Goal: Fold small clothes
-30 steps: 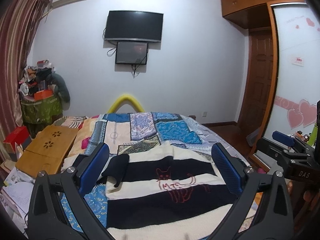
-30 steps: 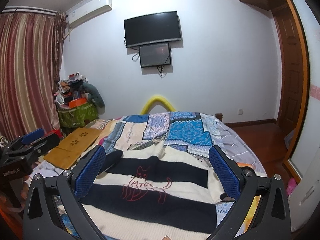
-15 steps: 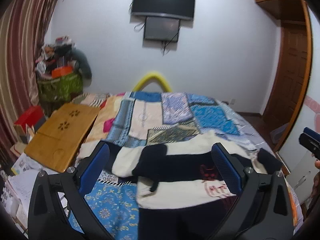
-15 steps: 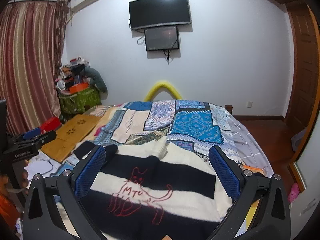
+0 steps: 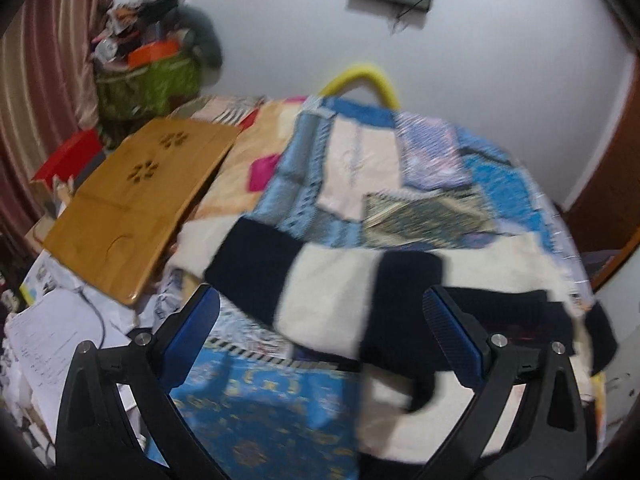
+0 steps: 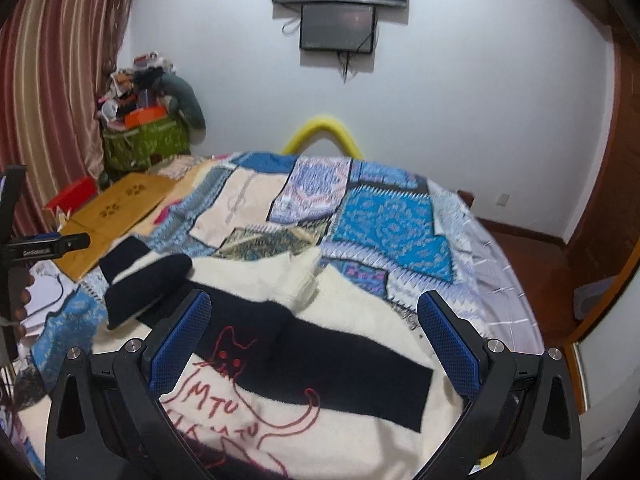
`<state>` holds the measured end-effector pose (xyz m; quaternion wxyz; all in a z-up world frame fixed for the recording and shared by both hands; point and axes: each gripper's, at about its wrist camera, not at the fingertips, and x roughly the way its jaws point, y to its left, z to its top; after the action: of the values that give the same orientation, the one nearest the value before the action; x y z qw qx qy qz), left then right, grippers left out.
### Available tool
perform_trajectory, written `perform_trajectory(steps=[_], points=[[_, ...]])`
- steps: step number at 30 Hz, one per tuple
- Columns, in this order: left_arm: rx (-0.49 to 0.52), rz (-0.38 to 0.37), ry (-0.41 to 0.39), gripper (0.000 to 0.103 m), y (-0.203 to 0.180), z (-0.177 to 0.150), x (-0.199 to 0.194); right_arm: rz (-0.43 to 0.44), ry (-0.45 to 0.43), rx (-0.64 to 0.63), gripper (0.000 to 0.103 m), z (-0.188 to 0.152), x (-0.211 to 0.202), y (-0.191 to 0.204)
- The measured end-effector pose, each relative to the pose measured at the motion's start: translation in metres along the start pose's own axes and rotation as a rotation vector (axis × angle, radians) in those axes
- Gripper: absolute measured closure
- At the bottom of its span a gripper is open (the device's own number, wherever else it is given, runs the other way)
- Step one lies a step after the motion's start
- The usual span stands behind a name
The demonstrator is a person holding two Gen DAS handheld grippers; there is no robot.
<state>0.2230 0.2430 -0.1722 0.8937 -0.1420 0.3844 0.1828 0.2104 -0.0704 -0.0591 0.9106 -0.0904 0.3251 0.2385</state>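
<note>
Sweater (image 6: 320, 344) spread flat on the bed, both my tools wide open above it.

Striped in black and cream with a red cat outline and letters stitched on it, the sweater lies on the patchwork quilt (image 6: 384, 224) at the near end of the bed, collar toward the far wall. My right tool (image 6: 314, 344) hovers over the sweater's chest, its blue pads far apart and holding nothing. My left tool (image 5: 320, 336) hangs over the sweater's left sleeve (image 5: 312, 280), which reaches out toward the wooden lap desk (image 5: 132, 200) just beside the sweater; its jaws are also spread wide and empty, though this view is blurred. Beyond the sweater a yellow foam arch (image 6: 324, 130) rises at the bed's far edge, and two screens (image 6: 340, 4) hang on the wall above it.
</note>
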Motion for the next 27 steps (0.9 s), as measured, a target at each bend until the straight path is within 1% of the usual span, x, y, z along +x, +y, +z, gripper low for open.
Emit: perform_trajectory(steps=[4,6,8,9,10,12,16,20,22,23,24,25,26,27], points=[[-0.067,0.033,0.07,0.001,0.024,-0.005,0.038,0.015,0.048,0.015,0.0,-0.005,0.02,-0.002],[-0.096,0.03,0.104,0.008,0.034,-0.008,0.052,0.014,0.073,0.019,0.0,-0.009,0.03,-0.002],[-0.116,0.02,0.141,0.012,0.04,-0.01,0.064,0.019,0.098,0.021,0.001,-0.012,0.04,-0.003],[-0.129,0.014,0.163,0.013,0.044,-0.011,0.072,0.022,0.11,0.024,0.001,-0.013,0.045,-0.004],[-0.136,0.012,0.172,0.013,0.045,-0.011,0.075,0.03,0.125,0.03,0.001,-0.015,0.05,-0.004],[-0.157,0.0,0.196,0.017,0.05,-0.011,0.086,0.041,0.141,0.04,0.001,-0.016,0.059,-0.007],[-0.205,-0.001,0.217,0.018,0.056,-0.009,0.101,0.059,0.16,0.05,0.001,-0.021,0.066,-0.006],[-0.256,-0.03,0.253,0.032,0.062,-0.008,0.117,0.061,0.163,0.036,0.001,-0.023,0.07,-0.003],[-0.293,-0.034,0.256,0.034,0.066,-0.008,0.122,0.063,0.166,0.035,0.001,-0.023,0.07,-0.004],[-0.304,-0.038,0.251,0.038,0.067,-0.009,0.122,0.066,0.168,0.038,0.001,-0.023,0.071,-0.005],[-0.307,-0.039,0.25,0.046,0.067,-0.009,0.123,0.068,0.17,0.042,0.001,-0.023,0.072,-0.006],[-0.305,-0.039,0.253,0.052,0.067,-0.008,0.125,0.07,0.175,0.047,0.001,-0.023,0.073,-0.008],[-0.298,-0.041,0.26,0.066,0.066,-0.008,0.127,0.07,0.178,0.05,0.001,-0.024,0.073,-0.008],[-0.293,-0.049,0.274,0.077,0.066,-0.008,0.13,0.071,0.18,0.052,0.001,-0.024,0.072,-0.008]])
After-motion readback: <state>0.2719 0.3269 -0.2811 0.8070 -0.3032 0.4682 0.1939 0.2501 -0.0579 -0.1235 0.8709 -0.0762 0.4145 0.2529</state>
